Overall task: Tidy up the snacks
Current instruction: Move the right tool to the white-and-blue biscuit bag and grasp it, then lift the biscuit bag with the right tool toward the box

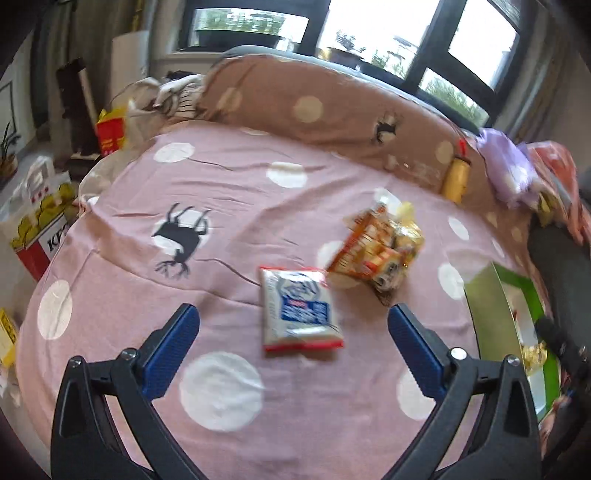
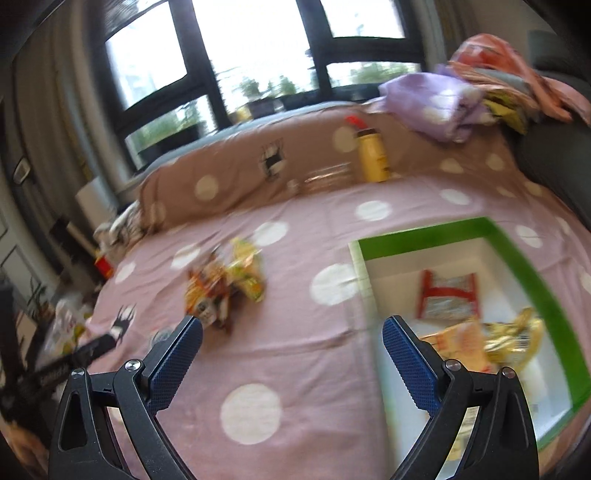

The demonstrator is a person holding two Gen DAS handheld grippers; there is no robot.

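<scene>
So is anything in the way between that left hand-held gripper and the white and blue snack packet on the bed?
Nothing visible. The left hand-held gripper is open, and the snack packet lies flat on bare bedspread just ahead; the orange snack pile sits beyond it.

A home bedroom is shown: a bed (image 1: 229, 206) spread with a pink dotted sheet, a brown pillow (image 1: 314, 107) at its head, large windows (image 1: 388, 33) behind it.
</scene>
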